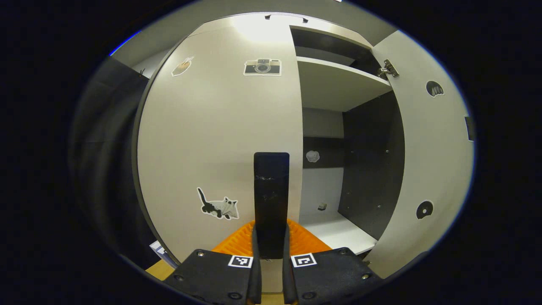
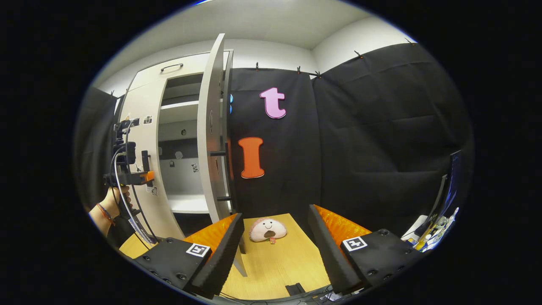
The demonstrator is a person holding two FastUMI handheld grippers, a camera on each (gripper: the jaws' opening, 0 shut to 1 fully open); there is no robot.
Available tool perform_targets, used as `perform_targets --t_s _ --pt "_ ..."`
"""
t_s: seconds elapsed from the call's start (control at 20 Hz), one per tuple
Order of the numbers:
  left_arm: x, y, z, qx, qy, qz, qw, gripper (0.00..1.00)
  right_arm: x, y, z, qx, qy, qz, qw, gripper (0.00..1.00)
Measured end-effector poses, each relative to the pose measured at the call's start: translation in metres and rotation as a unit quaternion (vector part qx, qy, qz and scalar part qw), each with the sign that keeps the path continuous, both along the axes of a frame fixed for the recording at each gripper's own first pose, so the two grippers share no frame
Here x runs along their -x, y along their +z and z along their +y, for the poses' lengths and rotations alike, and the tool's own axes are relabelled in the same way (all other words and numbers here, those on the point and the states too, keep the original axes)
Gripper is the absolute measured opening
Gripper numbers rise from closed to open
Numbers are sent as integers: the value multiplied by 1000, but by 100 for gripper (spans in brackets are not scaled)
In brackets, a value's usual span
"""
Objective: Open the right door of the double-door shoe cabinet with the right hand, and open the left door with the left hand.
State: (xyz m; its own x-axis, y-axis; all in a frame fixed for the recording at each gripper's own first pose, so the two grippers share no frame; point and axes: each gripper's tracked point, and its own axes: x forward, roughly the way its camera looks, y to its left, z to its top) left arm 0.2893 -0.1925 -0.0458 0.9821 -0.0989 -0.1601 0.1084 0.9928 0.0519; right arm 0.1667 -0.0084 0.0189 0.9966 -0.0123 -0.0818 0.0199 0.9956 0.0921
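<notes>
The white left door (image 1: 220, 140) of the shoe cabinet is closed and carries camera and cat stickers. Its black upright handle (image 1: 271, 186) stands between the fingers of my left gripper (image 1: 271, 237), which is shut on it. The right door (image 1: 427, 161) is swung wide open, baring white shelves (image 1: 334, 80) and a dark inner wall. In the right gripper view that open door (image 2: 209, 140) shows edge-on, just left of my right gripper (image 2: 275, 214), which is open and holds nothing. Farther left, a hand holds the left gripper (image 2: 135, 173) against the left door (image 2: 142, 140).
A pale plush toy (image 2: 267, 230) lies on the wooden table (image 2: 283, 267) between the right gripper's fingers. Black cloth walls close the booth at the back and right. A screen (image 2: 449, 186) stands at the far right. A small object (image 1: 322, 206) sits deep on the cabinet's lower shelf.
</notes>
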Motion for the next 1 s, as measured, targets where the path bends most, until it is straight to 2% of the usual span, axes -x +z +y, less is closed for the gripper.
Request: perform_targets --t_s 0.05,0.1,0.25,1.0 --pt "4 1 0 4 -7 -1 1000 19 0 1 0 4 -2 -1 1000 100" --pt "10 2 1 6 -12 -2 1000 17 0 1 -2 11 -4 -2 1000 89" --pt "21 4 5 16 -20 -8 1000 16 3 4 -3 24 -8 -8 1000 89" --pt "50 6 19 20 -48 -14 999 12 14 12 19 20 3 -22 1000 89"
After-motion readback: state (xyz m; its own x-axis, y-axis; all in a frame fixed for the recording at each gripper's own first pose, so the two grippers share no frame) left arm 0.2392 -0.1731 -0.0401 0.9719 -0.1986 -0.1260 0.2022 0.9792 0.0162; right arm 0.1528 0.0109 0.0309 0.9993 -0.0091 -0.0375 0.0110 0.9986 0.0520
